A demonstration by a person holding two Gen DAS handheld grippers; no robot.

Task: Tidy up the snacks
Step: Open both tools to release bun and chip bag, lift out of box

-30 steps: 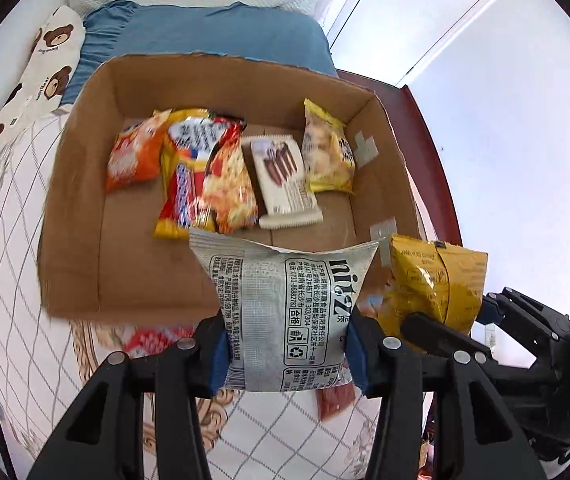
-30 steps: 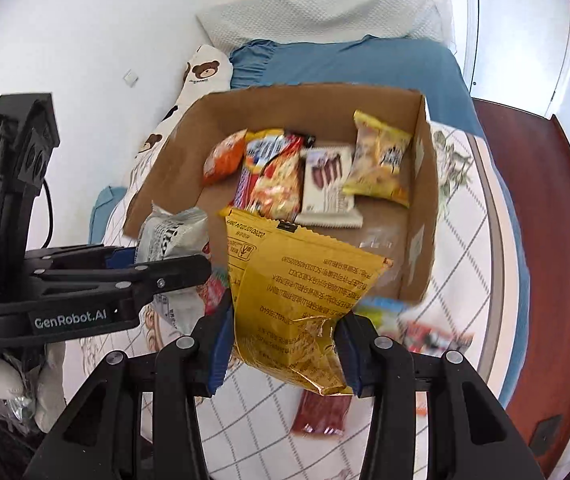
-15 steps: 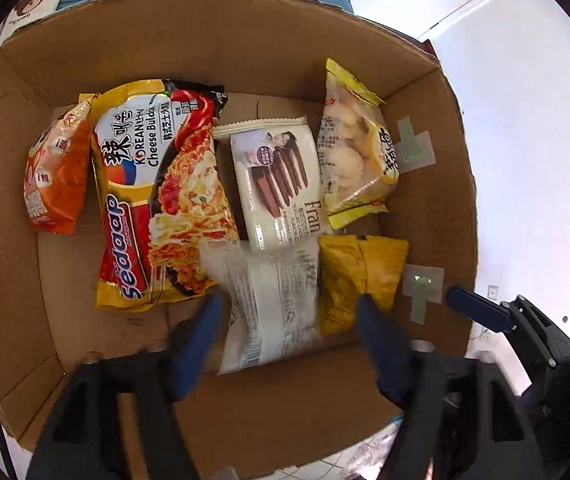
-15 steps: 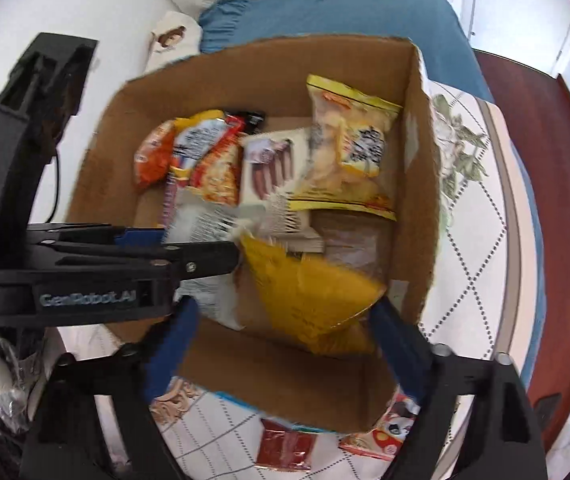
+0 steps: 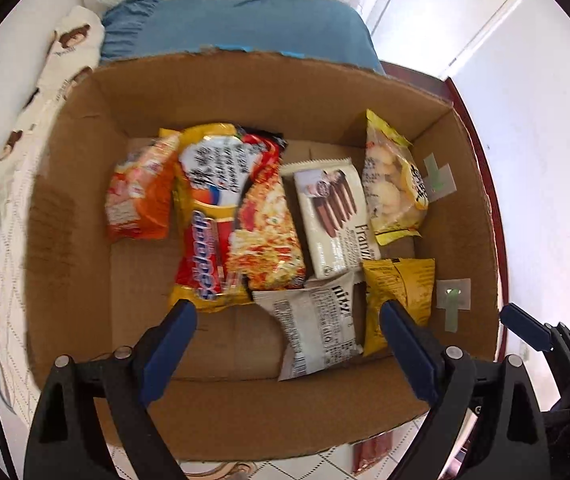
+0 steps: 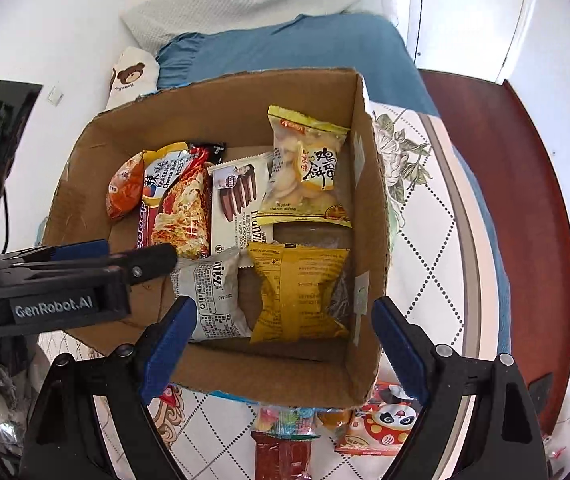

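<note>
An open cardboard box (image 5: 85, 288) (image 6: 369, 216) sits on the bed and holds several snack packs. A grey-white pack (image 5: 317, 328) (image 6: 211, 300) and a dark yellow pack (image 5: 399, 300) (image 6: 299, 292) lie at the box's near end. Behind them lie an orange pack (image 5: 139, 196), a noodle pack (image 5: 229, 216), a white biscuit pack (image 5: 333, 216) and a pale yellow cookie bag (image 5: 393, 184) (image 6: 305, 172). My left gripper (image 5: 287, 344) is open and empty above the box's near wall. My right gripper (image 6: 283, 344) is open and empty there too.
More snack packs lie on the quilt in front of the box: a red pack (image 6: 281, 456) and a panda-print pack (image 6: 381, 424). A blue pillow (image 6: 285, 52) and a bear-print cushion (image 6: 129, 76) lie behind the box. A dark wooden floor (image 6: 525, 184) is to the right.
Both grippers carried their packs over the box, opened and let them go. The grey-white and dark yellow packs now lie inside, and both grippers have drawn back a little.
</note>
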